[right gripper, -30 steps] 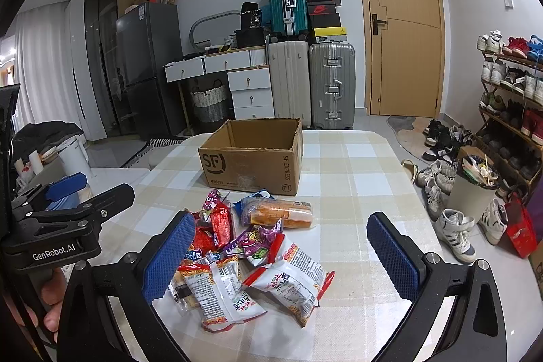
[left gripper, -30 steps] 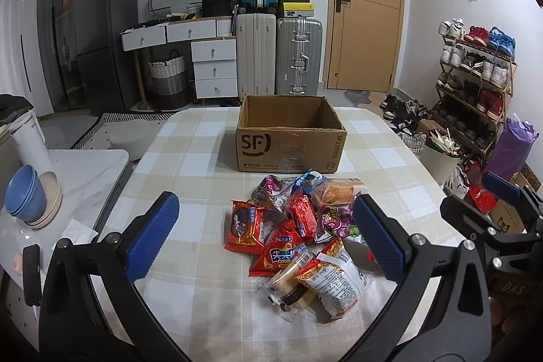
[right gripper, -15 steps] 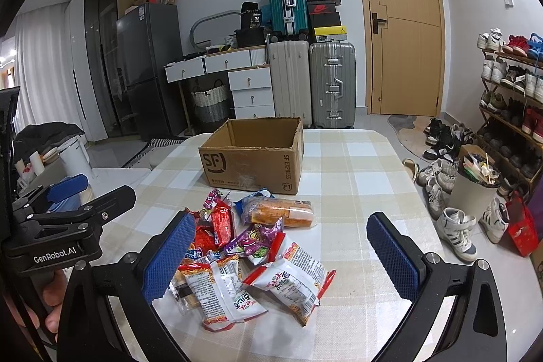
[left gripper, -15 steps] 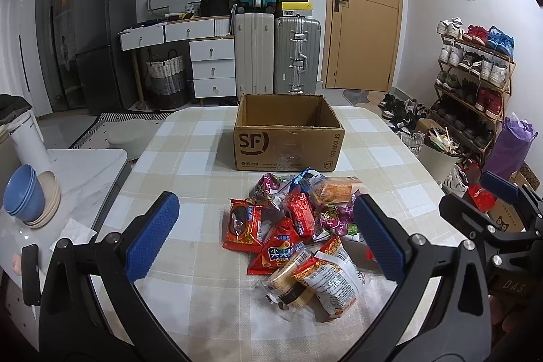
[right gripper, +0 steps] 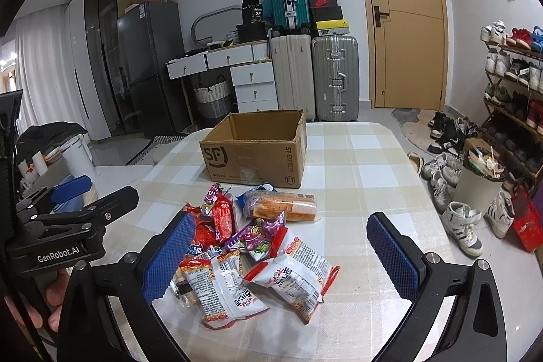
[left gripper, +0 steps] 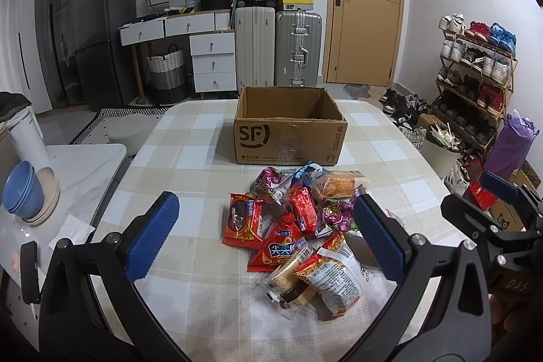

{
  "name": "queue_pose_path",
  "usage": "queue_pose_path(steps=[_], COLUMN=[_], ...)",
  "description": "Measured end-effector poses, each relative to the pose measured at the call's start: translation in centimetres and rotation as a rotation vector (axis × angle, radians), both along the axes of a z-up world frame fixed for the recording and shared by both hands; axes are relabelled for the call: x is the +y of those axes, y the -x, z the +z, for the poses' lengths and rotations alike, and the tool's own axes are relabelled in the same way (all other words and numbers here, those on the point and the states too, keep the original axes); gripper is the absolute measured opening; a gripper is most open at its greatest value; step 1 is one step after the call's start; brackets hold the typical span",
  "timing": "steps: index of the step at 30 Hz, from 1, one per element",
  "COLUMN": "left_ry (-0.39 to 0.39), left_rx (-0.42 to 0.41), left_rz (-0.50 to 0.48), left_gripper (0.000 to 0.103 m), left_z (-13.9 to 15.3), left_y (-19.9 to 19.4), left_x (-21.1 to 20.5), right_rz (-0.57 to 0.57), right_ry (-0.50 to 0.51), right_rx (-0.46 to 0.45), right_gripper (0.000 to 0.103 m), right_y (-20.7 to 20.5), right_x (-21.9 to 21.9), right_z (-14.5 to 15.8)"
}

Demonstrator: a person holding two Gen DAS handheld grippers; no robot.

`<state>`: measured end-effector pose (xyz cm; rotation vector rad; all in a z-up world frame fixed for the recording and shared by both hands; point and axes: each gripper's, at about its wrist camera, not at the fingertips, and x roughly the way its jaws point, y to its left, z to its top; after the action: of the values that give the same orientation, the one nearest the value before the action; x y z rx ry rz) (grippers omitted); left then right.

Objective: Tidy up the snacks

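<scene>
The snack packets (left gripper: 298,226) lay in a loose heap on the checked tablecloth (left gripper: 190,158), just in front of the open cardboard box (left gripper: 290,133), which stood upright near the middle of the table with its printed side toward me. Inside the box I could see only bare cardboard walls. Nearest the box sat an orange-filled clear packet (right gripper: 283,204); beside it were red wrappers (left gripper: 242,219) and a purple one (right gripper: 259,231). Closest to me lay two white noodle-style bags (right gripper: 293,277), overlapping the others.

My left tongs (left gripper: 264,240) hung over the near edge of the heap, blue pads spread wide with nothing between them. My right tongs (right gripper: 281,255) hovered over the same heap from the other side, also spread wide and empty. Each showed at the edge of the other's view.

To my left stood a white side table (left gripper: 78,178) with stacked blue bowls (left gripper: 22,189). Behind the table were suitcases (left gripper: 278,46), white drawers (left gripper: 212,60) and a wooden door (left gripper: 364,2); a shoe rack (left gripper: 475,67) lined the right wall.
</scene>
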<state>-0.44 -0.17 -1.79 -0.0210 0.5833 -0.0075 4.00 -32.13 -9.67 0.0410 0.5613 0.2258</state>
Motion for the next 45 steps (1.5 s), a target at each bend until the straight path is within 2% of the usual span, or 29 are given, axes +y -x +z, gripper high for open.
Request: queue_pose_path(steps=[9, 16, 20, 29, 30, 31, 33, 35, 39, 45], left_ry=[0.001, 0.030, 0.074, 0.097, 0.093, 0.089, 0.097, 0.108, 0.072, 0.034], left_rx=[0.055, 0.142, 0.189, 0.252, 0.262, 0.271, 0.288, 0.310, 0.326, 0.381], left_rz=[-0.016, -0.042, -0.096, -0.253, -0.261, -0.270, -0.274, -0.284, -0.330, -0.321], left_gripper=[0.102, 0.102, 0.102, 0.102, 0.102, 0.102, 0.102, 0.102, 0.102, 0.092], left_z=[-2.1, -5.6, -7.8, -10.7, -11.0, -11.2, -11.8, -12.2, -12.5, -13.0], left_y=[-2.1, -4.6, -5.7, -5.0, -4.9, -5.0, -5.4, -5.6, -5.4, -6.0], left_x=[0.2, 1.4, 1.7, -0.4, -0.7, -1.0, -1.6, -2.2, -4.6, -7.2], right_rz=[0.020, 0.065, 0.138, 0.307, 0.323, 0.328, 0.328, 0.329, 0.317, 0.290], right_ry=[-0.002, 0.038, 0.021, 0.154, 0.159, 0.162, 0.159, 0.146, 0.096, -0.028], right_rx=[0.063, 0.184, 0.252, 0.319, 0.344, 0.368, 0.391, 0.399, 0.388, 0.361], right_gripper=[0.103, 0.103, 0.103, 0.103, 0.101, 0.089, 0.073, 0.070, 0.052, 0.051], right_y=[-2.1, -4.2, -5.5, -9.4, -9.8, -10.3, -10.8, -11.0, -10.5, -9.0], right_x=[-0.9, -2.7, -3.2, -0.7, -0.5, -0.4, -0.3, -0.6, -1.6, -3.4], right_z=[-2.0, -6.0, -8.5, -12.4, -13.0, -13.5, -14.1, -14.4, -14.4, -14.2])
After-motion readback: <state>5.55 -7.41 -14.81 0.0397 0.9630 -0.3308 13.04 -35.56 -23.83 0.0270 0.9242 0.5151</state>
